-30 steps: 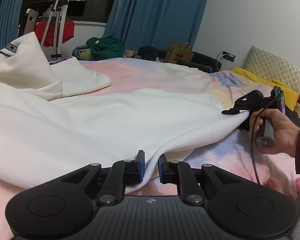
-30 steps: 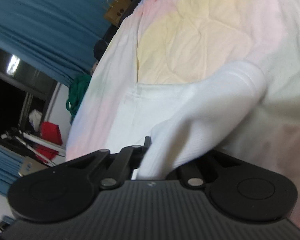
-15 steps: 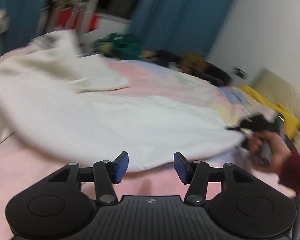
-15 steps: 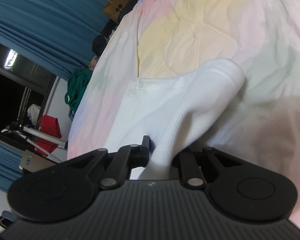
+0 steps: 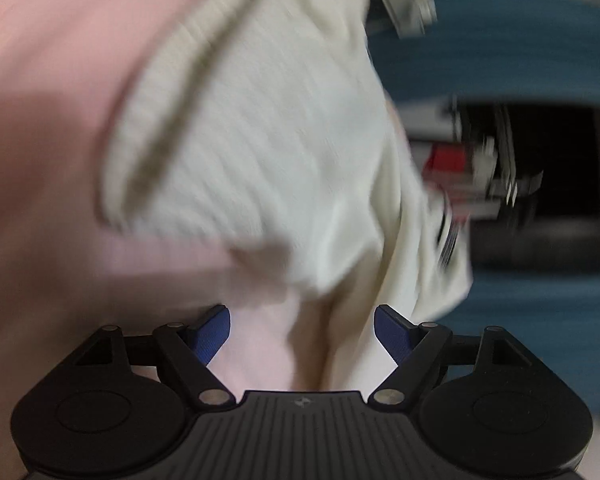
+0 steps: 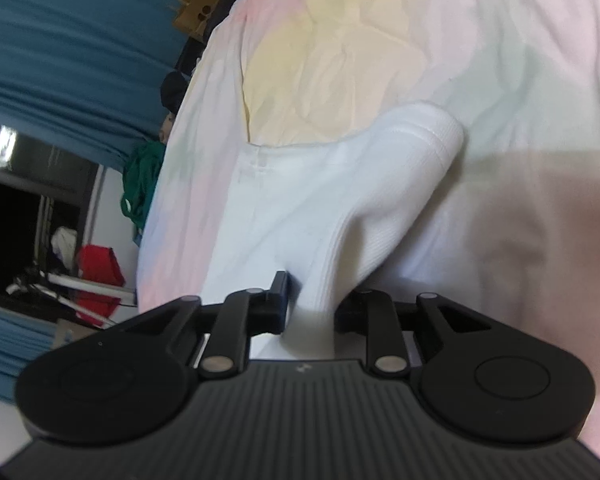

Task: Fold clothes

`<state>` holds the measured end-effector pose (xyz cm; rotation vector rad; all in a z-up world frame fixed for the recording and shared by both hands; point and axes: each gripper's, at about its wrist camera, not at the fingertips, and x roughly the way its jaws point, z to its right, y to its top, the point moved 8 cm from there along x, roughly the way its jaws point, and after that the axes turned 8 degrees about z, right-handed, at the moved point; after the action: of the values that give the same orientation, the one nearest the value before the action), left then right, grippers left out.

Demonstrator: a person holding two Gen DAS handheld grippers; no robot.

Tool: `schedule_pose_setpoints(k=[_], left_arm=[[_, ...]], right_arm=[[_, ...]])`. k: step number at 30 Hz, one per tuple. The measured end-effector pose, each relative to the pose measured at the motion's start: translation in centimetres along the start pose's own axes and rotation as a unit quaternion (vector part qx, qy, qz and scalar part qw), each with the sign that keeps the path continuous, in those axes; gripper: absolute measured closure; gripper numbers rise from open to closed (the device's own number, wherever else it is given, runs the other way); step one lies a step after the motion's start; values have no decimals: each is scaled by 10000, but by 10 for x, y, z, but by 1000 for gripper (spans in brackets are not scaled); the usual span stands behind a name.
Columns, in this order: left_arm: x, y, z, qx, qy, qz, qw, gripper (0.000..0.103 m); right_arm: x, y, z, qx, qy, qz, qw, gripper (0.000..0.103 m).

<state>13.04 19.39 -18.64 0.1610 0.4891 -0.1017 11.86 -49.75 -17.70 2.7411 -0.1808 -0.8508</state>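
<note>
1. Bed [image 6: 420, 40] fills most of the right wrist view, under a pastel cover of pink, yellow and pale green patches; in the left wrist view the same cover [image 5: 48, 120] shows as plain pink from 7 to 11 o'clock.
2. Blue curtains [image 6: 60, 40] hang at 10 o'clock in the right wrist view, above a dark window; the left wrist view is motion-blurred, and blue curtain shows there at 1 to 4 o'clock.
3. White garment [image 6: 340, 208], ribbed knit, lies on the bed cover. One fold rises from the tongs toward 1 o'clock and ends in a rounded, stitched edge. In the left wrist view the garment [image 5: 268, 128] looks cream and covers the centre, with a ribbed band along its 10 o'clock edge; it reaches down between the fingers.
4. Red item [image 6: 100, 272] sits at 8 o'clock beside a white metal stand; details too blurred to tell.
5. Green clothing [image 6: 140, 184] is heaped at 9 o'clock at the bed's far edge.
6. Brown cardboard box [image 6: 196, 12] stands at 11 o'clock beyond the bed.
7. Right tongs [image 6: 312, 304]: clenched on the white garment, cloth bunched between the fingers.
8. Left tongs [image 5: 302, 332]: released, blue pads [image 5: 210, 336] spread wide, nothing pinched.
</note>
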Motion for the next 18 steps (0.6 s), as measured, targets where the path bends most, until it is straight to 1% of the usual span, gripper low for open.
schedule_pose_setpoints(k=[2, 3, 6, 7, 8, 10, 11, 12, 13, 14, 18], left_arm=[[0, 15, -6, -504, -97, 278, 9983, 23], [1, 20, -8, -651, -112, 369, 9971, 24], [9, 31, -9, -778, -54, 501, 9957, 33], [12, 33, -9, -767, 18, 504, 9958, 40], [14, 34, -8, -702, 142, 467, 9963, 50], [14, 39, -5, -512, 383, 387, 9972, 63], [12, 42, -2, -467, 423, 371, 9973, 70], [9, 47, 1, -408, 457, 377, 9974, 73], [3, 52, 6, -317, 482, 426, 9974, 80], [-4, 58, 12, -209, 505, 493, 9973, 83], [-38, 88, 48, 524, 569, 605, 9952, 85]], right_arm=[[3, 0, 3, 107, 11, 9, 9999, 79], [5, 0, 3, 139, 21, 23, 9999, 79], [12, 3, 0, 48, 118, 148, 9998, 79], [14, 4, -2, -74, 116, 203, 9997, 81], [17, 4, -4, -193, 94, 249, 9995, 81], [21, 4, -5, -387, -12, 336, 9987, 85], [22, 4, -7, -460, -35, 372, 9982, 87], [22, 3, -8, -533, -58, 409, 9977, 90], [23, 3, -9, -593, -69, 446, 9972, 93], [23, 4, -10, -628, -60, 486, 9968, 94], [22, 10, -11, -581, -16, 626, 9963, 96]])
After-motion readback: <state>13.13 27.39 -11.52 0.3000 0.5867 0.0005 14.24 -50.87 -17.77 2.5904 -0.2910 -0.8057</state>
